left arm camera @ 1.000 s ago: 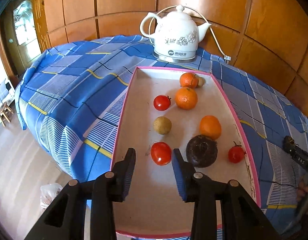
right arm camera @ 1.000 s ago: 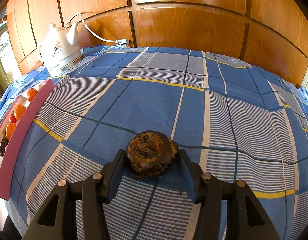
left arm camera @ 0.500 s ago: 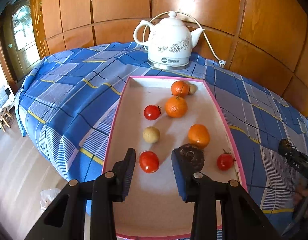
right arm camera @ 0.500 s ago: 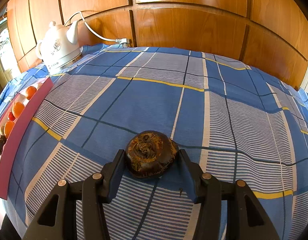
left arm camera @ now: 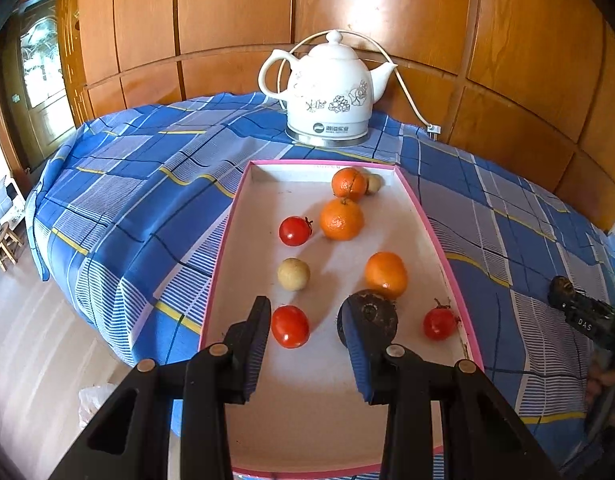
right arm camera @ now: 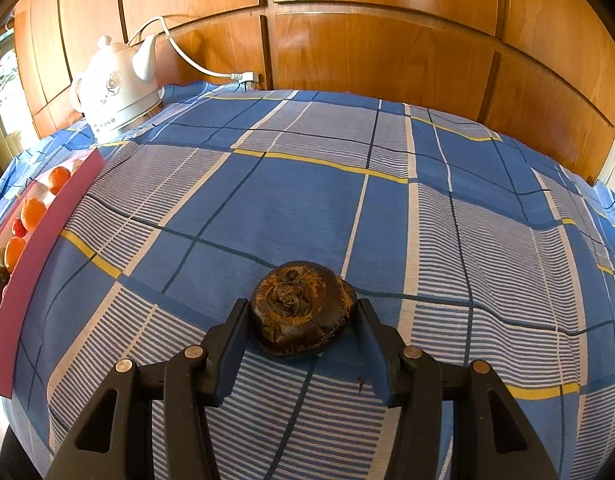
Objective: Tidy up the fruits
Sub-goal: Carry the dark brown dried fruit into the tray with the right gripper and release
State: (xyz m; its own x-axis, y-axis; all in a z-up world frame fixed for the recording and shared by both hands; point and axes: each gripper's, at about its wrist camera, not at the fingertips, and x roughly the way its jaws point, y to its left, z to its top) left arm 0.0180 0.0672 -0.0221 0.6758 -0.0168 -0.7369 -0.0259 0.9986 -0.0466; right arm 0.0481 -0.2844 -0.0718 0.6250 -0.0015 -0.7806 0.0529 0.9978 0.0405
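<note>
A pink-rimmed tray (left arm camera: 435, 236) holds three oranges (left arm camera: 341, 219), three tomatoes (left arm camera: 290, 326), two small tan fruits (left arm camera: 293, 274) and a dark brown fruit (left arm camera: 373, 312). My left gripper (left arm camera: 305, 344) is open above the tray's near half, with a tomato showing between its fingers and the dark fruit behind the right finger. My right gripper (right arm camera: 299, 320) is shut on a second dark brown fruit (right arm camera: 301, 314) over the checked cloth, right of the tray (right arm camera: 27, 264). It also shows at the right edge of the left wrist view (left arm camera: 583, 316).
A white kettle (left arm camera: 331, 96) with a cord stands on the cloth behind the tray, also in the right wrist view (right arm camera: 115, 88). Wooden panels rise behind the table. The blue checked cloth (right arm camera: 347, 200) hangs over the left table edge (left arm camera: 67, 240). A stool stands on the floor at left.
My left gripper has drawn back and risen, so the tray looks smaller and farther. My right gripper keeps the dark fruit and has shifted slightly right, away from the tray.
</note>
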